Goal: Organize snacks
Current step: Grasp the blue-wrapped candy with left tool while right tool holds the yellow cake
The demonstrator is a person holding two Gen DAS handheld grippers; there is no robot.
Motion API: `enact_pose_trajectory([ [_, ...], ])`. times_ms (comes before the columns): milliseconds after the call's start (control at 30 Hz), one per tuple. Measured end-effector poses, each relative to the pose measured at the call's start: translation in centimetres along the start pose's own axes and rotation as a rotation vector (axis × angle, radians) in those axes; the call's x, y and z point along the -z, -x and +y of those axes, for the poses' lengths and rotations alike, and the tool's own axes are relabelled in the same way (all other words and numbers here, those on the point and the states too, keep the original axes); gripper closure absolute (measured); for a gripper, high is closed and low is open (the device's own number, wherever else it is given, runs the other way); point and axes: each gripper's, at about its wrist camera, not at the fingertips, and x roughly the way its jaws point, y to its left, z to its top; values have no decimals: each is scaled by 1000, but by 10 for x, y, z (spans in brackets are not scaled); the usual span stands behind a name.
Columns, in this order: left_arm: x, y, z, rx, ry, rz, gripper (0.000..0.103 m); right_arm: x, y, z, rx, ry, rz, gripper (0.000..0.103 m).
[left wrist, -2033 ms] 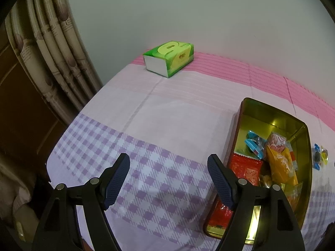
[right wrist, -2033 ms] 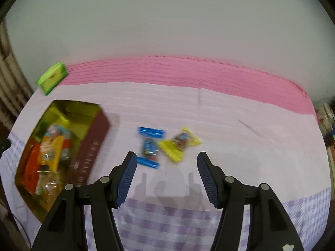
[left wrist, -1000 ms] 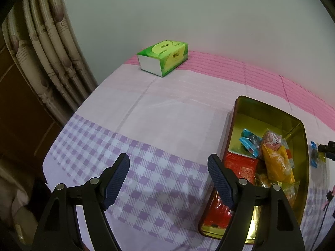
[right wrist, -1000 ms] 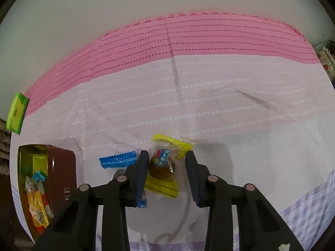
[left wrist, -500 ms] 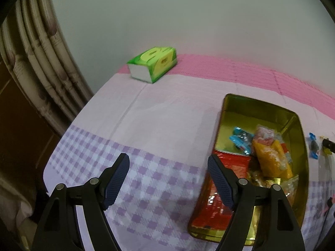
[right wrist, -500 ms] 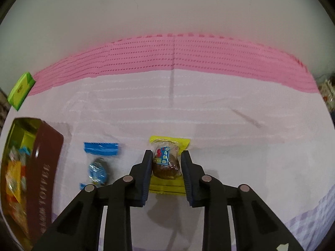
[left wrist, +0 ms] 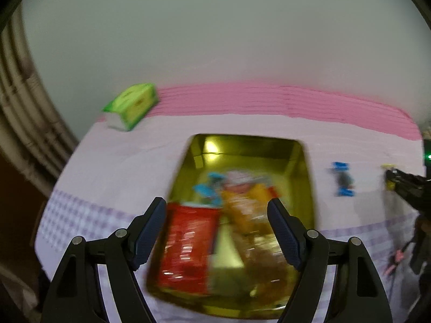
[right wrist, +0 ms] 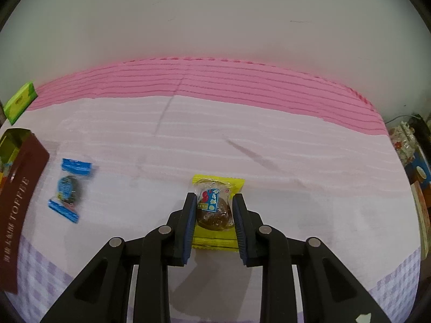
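My right gripper (right wrist: 214,210) is shut on a yellow-wrapped snack (right wrist: 215,210) and holds it just above the tablecloth. A blue-wrapped snack (right wrist: 68,188) lies on the cloth to its left, next to the brown-sided gold tin (right wrist: 18,207). In the left wrist view, blurred by motion, my left gripper (left wrist: 216,224) is open and empty over the tin (left wrist: 299,150), which holds several snacks, among them a red packet (left wrist: 191,245). The blue snack (left wrist: 343,179) and my right gripper (left wrist: 393,179) show to the tin's right.
A green tissue box (left wrist: 132,105) stands at the back left by the wall; it also shows in the right wrist view (right wrist: 18,102). A curtain (left wrist: 24,113) hangs at the left. Cluttered items (right wrist: 412,145) sit past the table's right edge.
My right gripper has closed on the yellow snack and lifted it slightly. My left gripper has swung right, from beside the tin to over it, staying open.
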Motion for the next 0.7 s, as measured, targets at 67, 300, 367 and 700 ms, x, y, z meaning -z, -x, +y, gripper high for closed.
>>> enact_pose_trajectory([
  [67, -6, 2, -20, 42, -22, 5, 26, 1, -2, -8, 6, -4, -8, 78],
  [300, -15, -7, -86, 154, -119, 25, 26, 3, -4, -19, 4, -26, -18, 78],
  [367, -19, -14, -101, 185, -130, 46, 26, 4, -3, -18, -1, -25, -29, 78],
  [700, -32, -57, -153, 260, -126, 141, 26, 7, -6, -23, -15, -34, -34, 78],
])
